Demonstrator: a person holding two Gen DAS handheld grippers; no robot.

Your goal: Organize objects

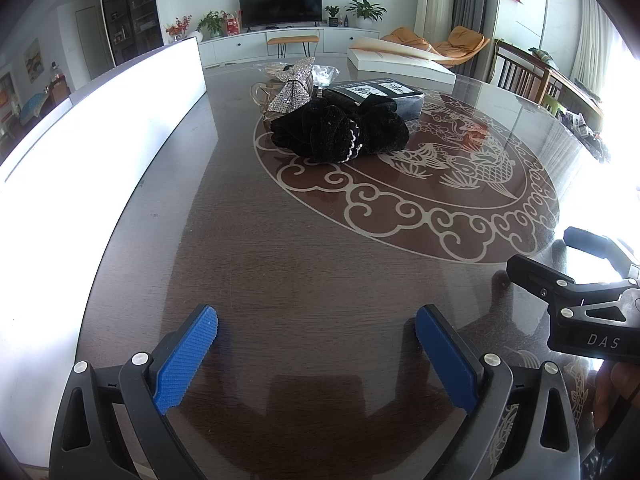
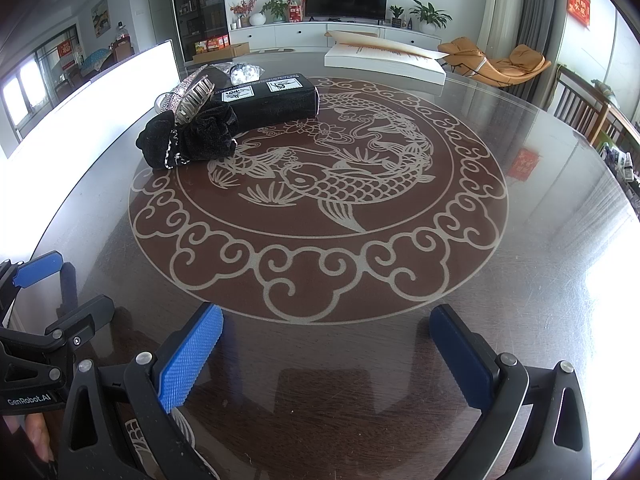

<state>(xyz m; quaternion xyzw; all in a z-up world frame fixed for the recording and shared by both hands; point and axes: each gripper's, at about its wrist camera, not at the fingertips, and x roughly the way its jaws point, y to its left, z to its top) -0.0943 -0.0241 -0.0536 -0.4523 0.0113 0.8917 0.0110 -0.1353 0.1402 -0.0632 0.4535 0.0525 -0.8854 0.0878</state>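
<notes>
A pile of hair accessories lies mid-table: black velvet scrunchies (image 1: 340, 134) (image 2: 190, 136) with a sparkly silver bow clip (image 1: 290, 90) (image 2: 192, 94) on top. A black box with white labels (image 1: 380, 96) (image 2: 268, 98) lies behind them. A clear packet of small white items (image 1: 322, 74) (image 2: 244, 72) sits farther back. My left gripper (image 1: 316, 324) is open and empty, low over the near table edge. My right gripper (image 2: 326, 326) is open and empty, beside it to the right; it also shows in the left wrist view (image 1: 552, 264).
The dark round table (image 2: 540, 240) has a glass top with a carp pattern. A white box (image 1: 100, 120) (image 2: 100, 84) stands along the left. An open book (image 1: 400, 62) (image 2: 384, 58) lies at the far side. Wooden chairs (image 2: 580, 108) stand to the right.
</notes>
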